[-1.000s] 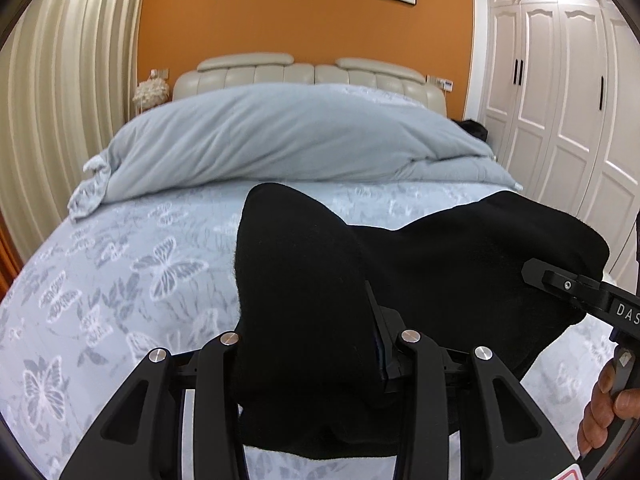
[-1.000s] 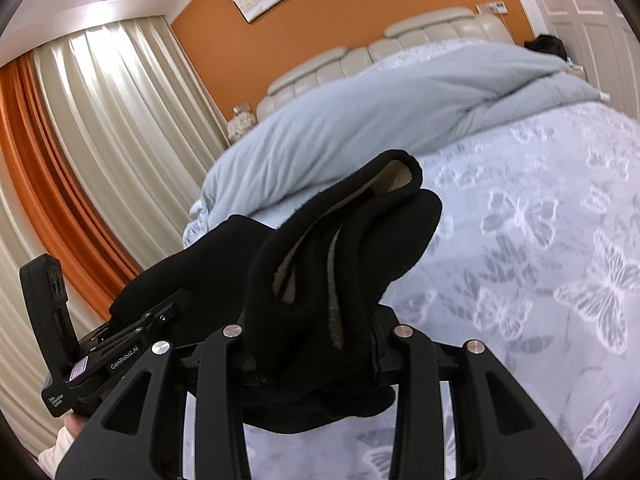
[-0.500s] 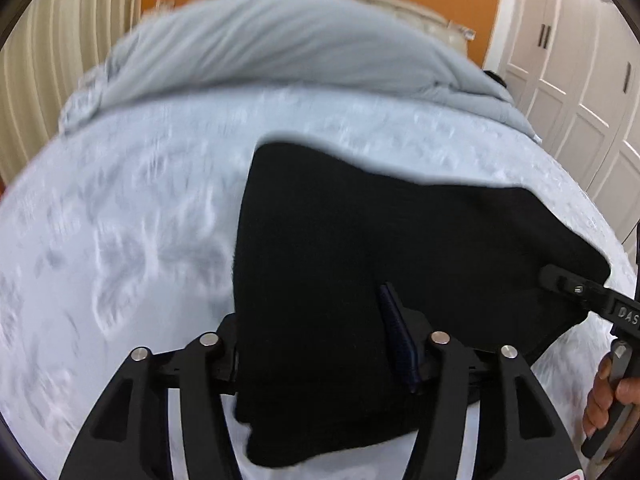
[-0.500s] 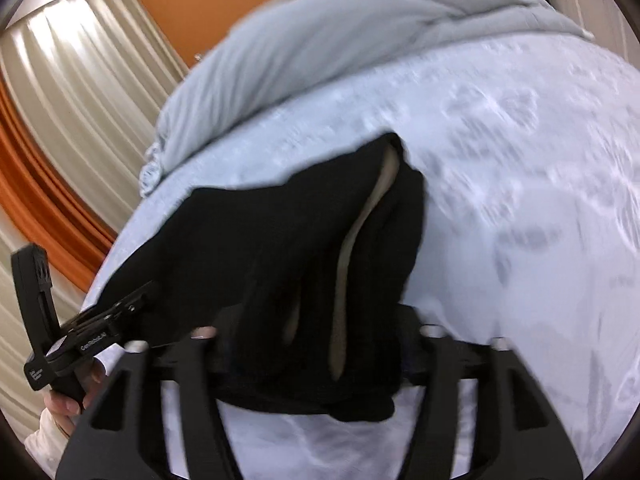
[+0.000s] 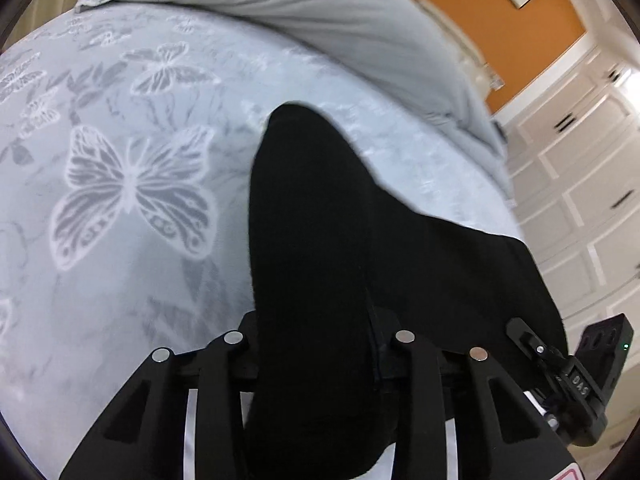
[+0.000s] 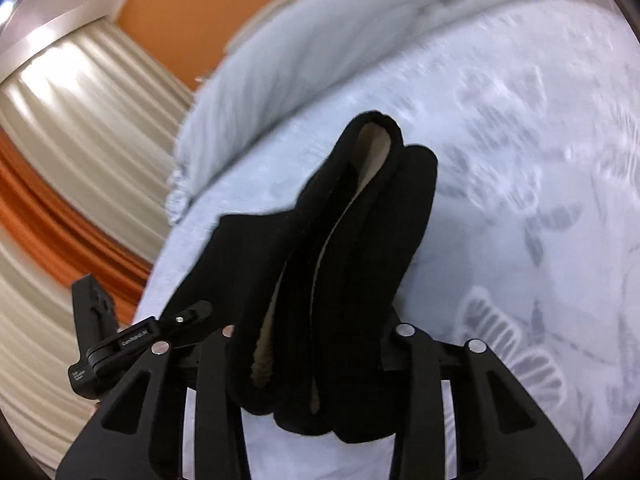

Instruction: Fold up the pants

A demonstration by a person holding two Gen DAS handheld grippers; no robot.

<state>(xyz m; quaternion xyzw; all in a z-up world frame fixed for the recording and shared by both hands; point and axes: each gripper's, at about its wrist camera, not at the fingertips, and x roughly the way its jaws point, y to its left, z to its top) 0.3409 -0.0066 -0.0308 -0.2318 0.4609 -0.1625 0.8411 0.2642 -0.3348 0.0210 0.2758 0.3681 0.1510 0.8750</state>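
Gripping a thick bunch of black pants, left tool clamped tight, cloth bulging up between the two arms and hiding the fingertips. Same garment pinched in right tool too, closed on stacked layers with a pale beige lining showing along the folded edges. From the left wrist view, fabric rising in a rounded hump ahead of the tool, then spreading rightward as a flat black sheet toward the other tool's handle at the lower right edge. From the right wrist view, folded stack standing up in a narrow ridge, a further flap running left toward the other tool's handle. Held above a pale blue bed sheet printed with white and grey butterflies, contact with the sheet not clear. Farther back, a light grey duvet heaped across the bed. Beyond that, orange wall with a framed picture, white panelled wardrobe doors on one side, cream and orange curtains on the other, much of it blurred.
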